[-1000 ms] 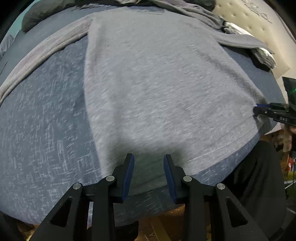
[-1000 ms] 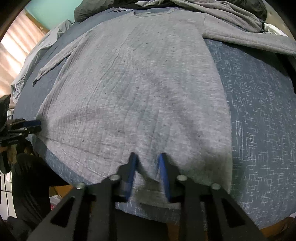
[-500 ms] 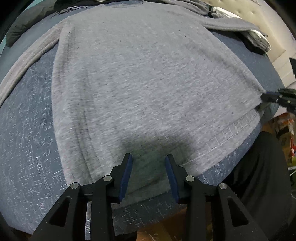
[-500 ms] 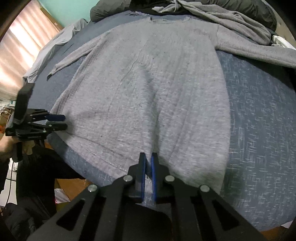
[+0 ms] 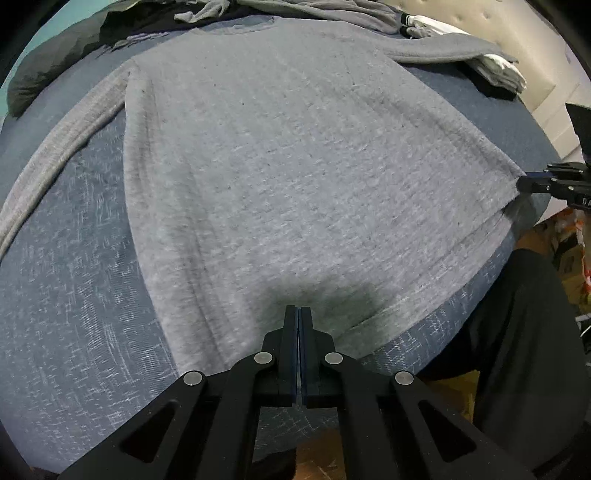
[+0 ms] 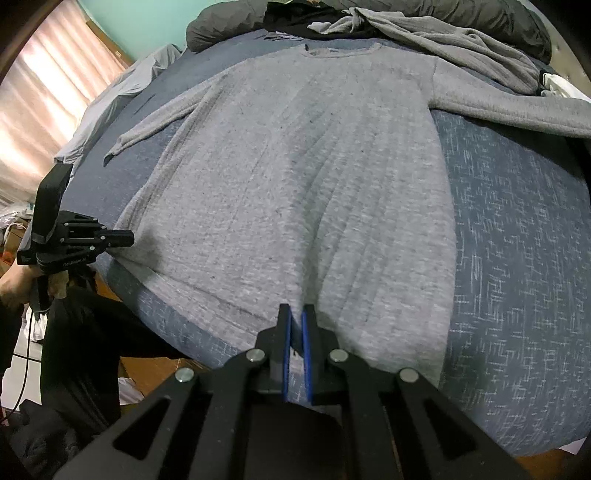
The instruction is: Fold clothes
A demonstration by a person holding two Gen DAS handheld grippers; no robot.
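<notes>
A grey long-sleeved sweater point(image 5: 295, 166) lies flat on the blue bedspread point(image 5: 74, 295), collar far, hem near. It also fills the right wrist view point(image 6: 314, 184). My left gripper point(image 5: 299, 312) is shut at the sweater's near left hem corner, pinching the fabric. My right gripper point(image 6: 296, 314) is shut on the near right hem, with a little gap between the blue pads where the cloth sits. Each gripper shows in the other's view: the right one point(image 5: 524, 182) at the hem corner, the left one point(image 6: 125, 238) at the opposite corner.
A pile of grey and dark clothes point(image 6: 424, 33) lies at the far end of the bed. White folded items point(image 5: 495, 70) lie at the far right near the padded headboard point(image 5: 517, 37). The person's dark trousers point(image 5: 517, 332) stand at the bed's near edge. Curtains point(image 6: 44, 96) hang at left.
Both grippers have closed on the sweater's hem, the right one first, then the left. Both views have risen and pulled back, showing more of the sweater.
</notes>
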